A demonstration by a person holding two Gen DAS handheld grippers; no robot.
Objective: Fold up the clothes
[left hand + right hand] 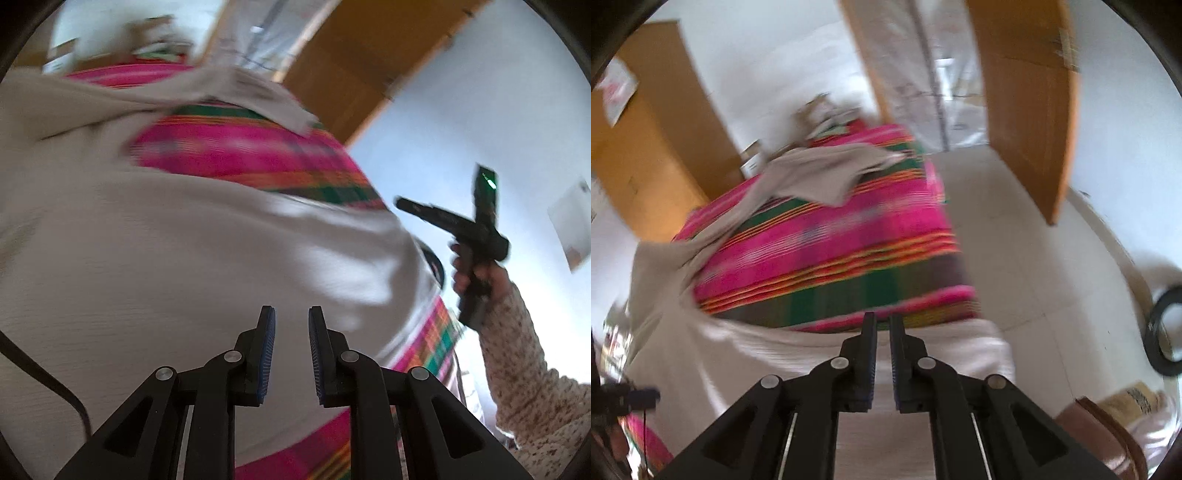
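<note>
Both views were pretty smeared, so take the details loosely. The white garment [192,258] was spread out right under and ahead of the left gripper [291,354], draped over a bed with a loud pink, green and orange striped blanket [827,236]. That gripper's blue ribbed pads [269,350] stood a bit apart with nothing pinched between them, only cloth lying beneath. Off to its right, a hand [476,273] in a speckled knit sleeve held the other tool up in the air.

The right gripper [882,362] had its jaws nearly pressed together, just a thin slit between them. I couldn't make out any cloth caught in there; the garment's edge lay directly below its tips, with blanket beyond.

The fabric looked thin, soft and floppy, with fine ribbing or a crinkle weave, and it was bunched into loose folds. My guess is it's light, drapes limp, and would sag wherever it isn't held. Best grab would be a hem or corner on each side, not the middle.
</note>
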